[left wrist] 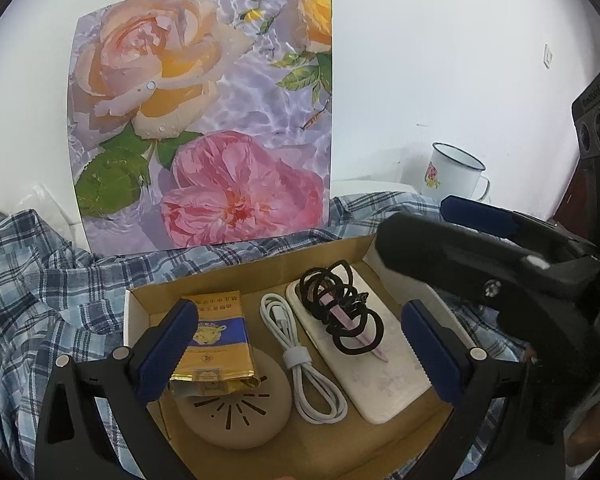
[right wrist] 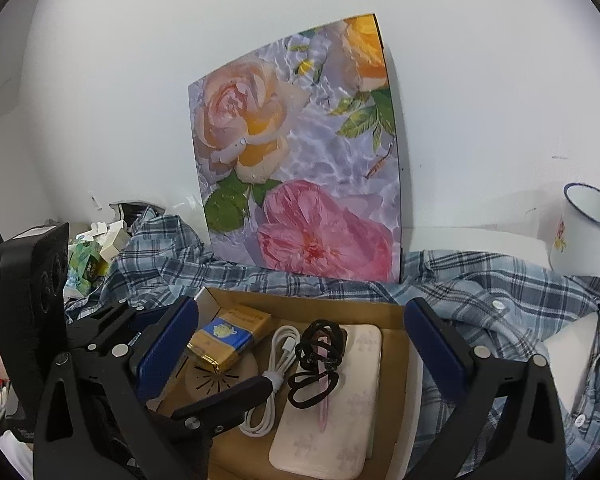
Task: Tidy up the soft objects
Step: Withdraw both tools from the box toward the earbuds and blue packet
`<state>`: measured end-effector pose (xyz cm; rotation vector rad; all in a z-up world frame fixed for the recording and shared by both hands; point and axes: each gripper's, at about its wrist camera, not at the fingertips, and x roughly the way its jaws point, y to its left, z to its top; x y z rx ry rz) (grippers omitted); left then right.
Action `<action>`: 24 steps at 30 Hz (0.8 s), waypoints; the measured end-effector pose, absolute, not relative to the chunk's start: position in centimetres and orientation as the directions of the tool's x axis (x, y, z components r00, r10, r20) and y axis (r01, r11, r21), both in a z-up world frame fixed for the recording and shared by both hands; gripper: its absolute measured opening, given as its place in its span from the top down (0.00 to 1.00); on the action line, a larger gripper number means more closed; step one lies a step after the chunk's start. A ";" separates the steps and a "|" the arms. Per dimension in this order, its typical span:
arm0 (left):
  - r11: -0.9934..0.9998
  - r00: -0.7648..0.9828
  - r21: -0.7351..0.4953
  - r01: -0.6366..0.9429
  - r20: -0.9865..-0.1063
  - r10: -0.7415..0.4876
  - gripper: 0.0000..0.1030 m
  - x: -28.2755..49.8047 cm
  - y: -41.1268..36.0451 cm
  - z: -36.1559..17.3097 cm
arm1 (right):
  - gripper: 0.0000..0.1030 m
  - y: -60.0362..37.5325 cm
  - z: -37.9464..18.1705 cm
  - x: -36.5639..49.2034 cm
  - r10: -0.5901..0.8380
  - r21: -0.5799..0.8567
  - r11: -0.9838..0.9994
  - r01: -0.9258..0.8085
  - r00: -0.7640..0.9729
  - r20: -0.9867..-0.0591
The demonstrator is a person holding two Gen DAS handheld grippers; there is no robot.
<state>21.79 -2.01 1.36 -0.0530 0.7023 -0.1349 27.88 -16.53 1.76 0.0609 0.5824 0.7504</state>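
A cardboard box (left wrist: 260,268) holds a tangle of black hair ties (left wrist: 332,300) lying with a pink clip on a white flat slab (left wrist: 384,384). Beside them sit a coiled white cable (left wrist: 304,364), a gold and blue packet (left wrist: 216,344) and a beige round disc (left wrist: 236,412). My left gripper (left wrist: 302,354) hangs open over the box's near end, holding nothing. My right gripper (right wrist: 302,354) is wide open above the hair ties (right wrist: 320,344), apart from them. A crumpled blue plaid shirt (right wrist: 500,300) lies under and around the box (right wrist: 300,300).
A flower picture (left wrist: 204,120) leans on the white wall behind the box. An enamel mug (right wrist: 584,232) stands at the far right. Small boxes and packets (right wrist: 92,256) clutter the left. In the right wrist view, the left gripper's black finger (right wrist: 228,400) crosses the box's left side.
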 end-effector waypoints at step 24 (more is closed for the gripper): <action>0.987 0.862 -0.147 0.072 -0.488 -0.136 0.00 16.6 0.3 11.6 | 0.00 -19.1 12.1 21.5 0.702 0.169 0.706 -0.688 0.648 -0.294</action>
